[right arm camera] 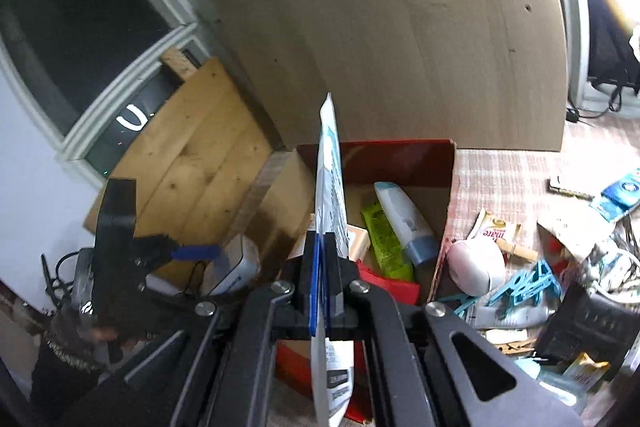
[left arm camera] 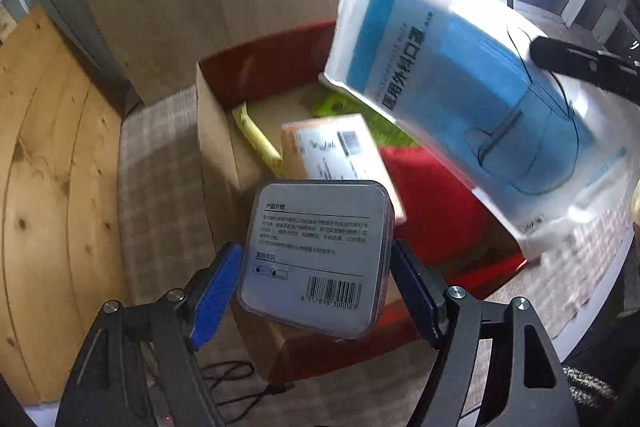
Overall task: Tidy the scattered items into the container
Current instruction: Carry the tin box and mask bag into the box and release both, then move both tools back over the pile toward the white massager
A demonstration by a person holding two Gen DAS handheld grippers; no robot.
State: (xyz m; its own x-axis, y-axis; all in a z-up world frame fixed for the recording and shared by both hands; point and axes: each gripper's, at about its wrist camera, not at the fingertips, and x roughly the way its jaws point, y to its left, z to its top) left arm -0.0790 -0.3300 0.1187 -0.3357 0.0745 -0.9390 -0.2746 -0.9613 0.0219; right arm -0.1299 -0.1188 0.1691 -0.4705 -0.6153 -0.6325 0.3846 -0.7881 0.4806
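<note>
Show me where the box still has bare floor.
Inside the box, bare cardboard shows along the back wall, behind the white bottle and green packet. The front is crowded. Right of the box, clutter surrounds the white oval case.

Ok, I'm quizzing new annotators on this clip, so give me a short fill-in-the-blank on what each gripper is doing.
1. The left gripper is shut on a grey ____ case with a barcode.
2. The right gripper pinches a flat face mask ____.
3. Both items hang above the red ____ box.
4. In the box, a white tube lies beside a ____ packet.

Missing words: plastic; pack; cardboard; green
</note>
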